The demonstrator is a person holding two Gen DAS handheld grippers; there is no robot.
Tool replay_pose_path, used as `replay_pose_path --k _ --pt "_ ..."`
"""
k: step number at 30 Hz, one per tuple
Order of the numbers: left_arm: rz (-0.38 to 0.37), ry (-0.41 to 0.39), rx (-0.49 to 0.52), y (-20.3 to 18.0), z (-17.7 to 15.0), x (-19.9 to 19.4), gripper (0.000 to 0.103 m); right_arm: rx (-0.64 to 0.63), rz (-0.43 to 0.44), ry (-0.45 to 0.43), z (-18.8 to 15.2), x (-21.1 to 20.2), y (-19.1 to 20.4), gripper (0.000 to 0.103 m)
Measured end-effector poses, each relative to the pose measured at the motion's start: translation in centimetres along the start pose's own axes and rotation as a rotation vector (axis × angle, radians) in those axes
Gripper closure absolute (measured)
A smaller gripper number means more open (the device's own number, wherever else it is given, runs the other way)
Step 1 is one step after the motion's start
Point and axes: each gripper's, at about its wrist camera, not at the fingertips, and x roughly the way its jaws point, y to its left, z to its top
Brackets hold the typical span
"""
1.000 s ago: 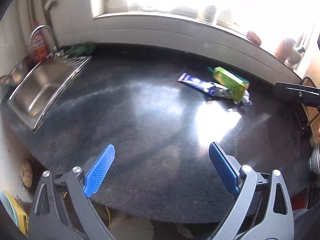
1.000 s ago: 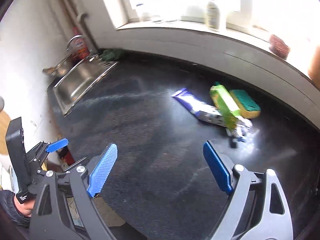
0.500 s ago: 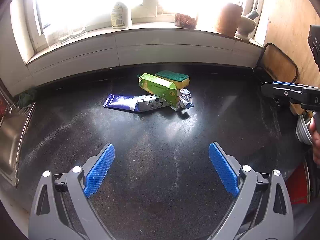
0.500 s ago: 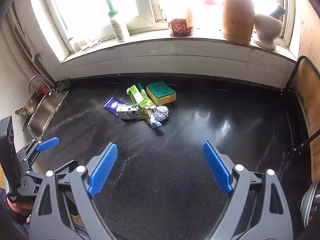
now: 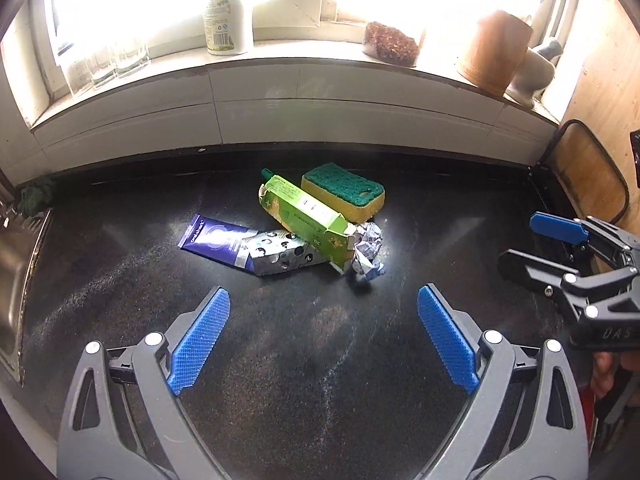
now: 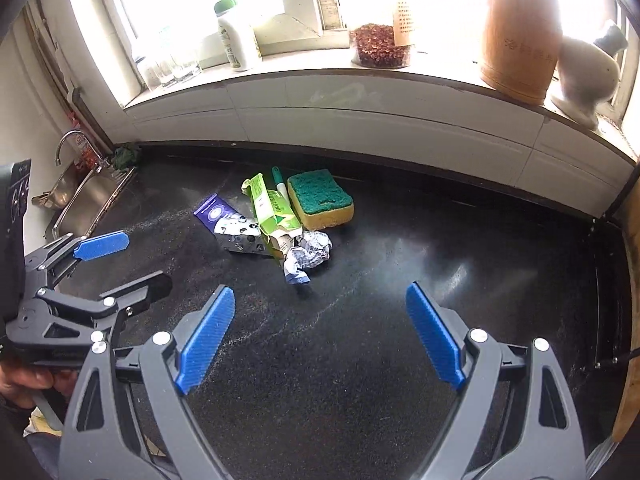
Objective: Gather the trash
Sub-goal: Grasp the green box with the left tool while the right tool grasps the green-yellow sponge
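A small heap of trash lies mid-counter: a crushed green carton (image 5: 306, 218) (image 6: 272, 210), a purple and silver wrapper (image 5: 240, 246) (image 6: 228, 222), and a crumpled foil ball (image 5: 366, 250) (image 6: 310, 254). A green marker (image 6: 280, 184) pokes out behind the carton. A yellow sponge with a green top (image 5: 344, 194) (image 6: 320, 198) sits just behind the heap. My left gripper (image 5: 322, 320) hovers open in front of the heap, nothing between its blue pads. My right gripper (image 6: 320, 320) is open too, hanging to the right of the heap and nearer than it, also empty. Each gripper shows at the edge of the other's view.
The black counter (image 5: 304, 380) ends at a white wall under a windowsill with a white bottle (image 5: 224, 12), glasses (image 5: 116, 60), a jar (image 6: 380, 44) and a wooden canister (image 6: 520, 40). A steel sink (image 6: 86, 196) lies left, a wooden board (image 5: 588, 168) right.
Both views have swung from the sink side toward the window. The trash heap now lies centred ahead of both grippers and looks closer. Both pairs of jaws stayed wide.
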Motion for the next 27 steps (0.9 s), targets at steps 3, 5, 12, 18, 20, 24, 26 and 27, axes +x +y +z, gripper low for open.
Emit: replay_pose_path --k 3,5,12,18,20,24,26,27 --pt "-0.003 0.049 -0.08 0.6 2.2 3.1 0.011 -0.027 0.018 0.007 1.2 2.3 -1.0 0.018" --pt "-0.011 0.085 -0.139 1.3 3.5 5.3 0.011 -0.044 0.033 0.02 2.1 4.1 -1.6 0.018" --pt "0.028 0.192 -0.266 3.5 7.1 12.6 0.011 -0.083 0.114 0.072 4.6 11.4 -3.2 0.018" --pt "0.013 0.26 -0.348 5.0 7.9 16.6 0.011 -0.081 0.165 0.131 5.8 16.7 -4.1 0.018" --pt "-0.012 0.25 -0.344 5.1 7.9 17.2 0.011 -0.081 0.179 0.146 6.0 18.0 -4.0 0.018" --pt "-0.026 0.249 -0.346 5.5 8.0 18.2 0.025 -0.076 0.21 0.167 6.3 20.0 -3.6 0.021" --pt "-0.039 0.255 -0.349 5.7 8.0 18.5 0.039 -0.084 0.212 0.177 6.5 20.6 -3.3 0.029" --pt "-0.049 0.263 -0.348 5.8 8.0 18.7 0.045 -0.085 0.218 0.183 6.6 20.9 -3.2 0.04"
